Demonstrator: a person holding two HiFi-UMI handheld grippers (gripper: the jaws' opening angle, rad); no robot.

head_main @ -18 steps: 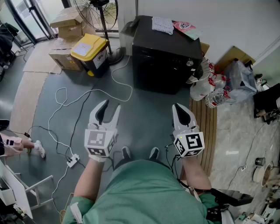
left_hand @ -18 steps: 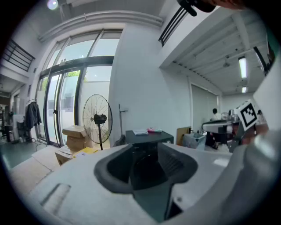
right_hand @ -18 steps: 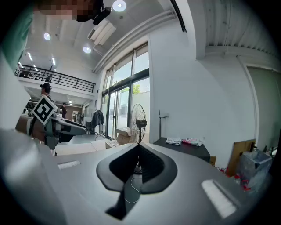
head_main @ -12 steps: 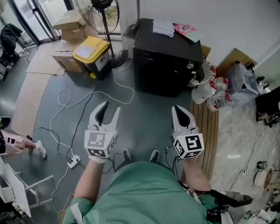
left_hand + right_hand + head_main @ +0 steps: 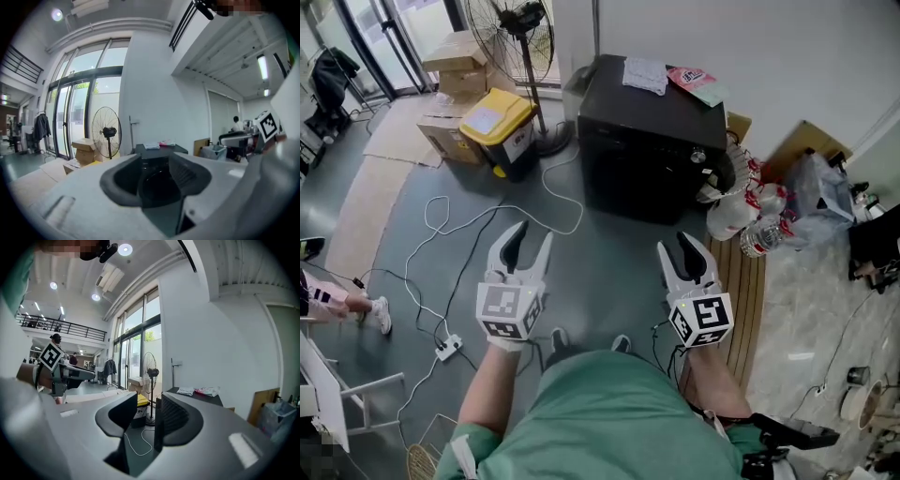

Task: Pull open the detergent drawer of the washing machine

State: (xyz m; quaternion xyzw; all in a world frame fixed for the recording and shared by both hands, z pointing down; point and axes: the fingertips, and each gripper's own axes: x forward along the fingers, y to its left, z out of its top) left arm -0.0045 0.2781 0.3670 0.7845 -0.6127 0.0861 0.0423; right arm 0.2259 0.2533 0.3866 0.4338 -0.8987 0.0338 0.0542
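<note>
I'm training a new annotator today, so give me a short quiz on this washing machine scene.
1. True or false: the left gripper holds a cloth.
2. What stands beside the yellow-lidded bin? A: a fan; B: a ladder; C: a bicycle.
3. Does the right gripper touch the washing machine?
Key: 1 false, its jaws stand apart and empty; 2 A; 3 no, it hangs short of the machine, over the floor.
</note>
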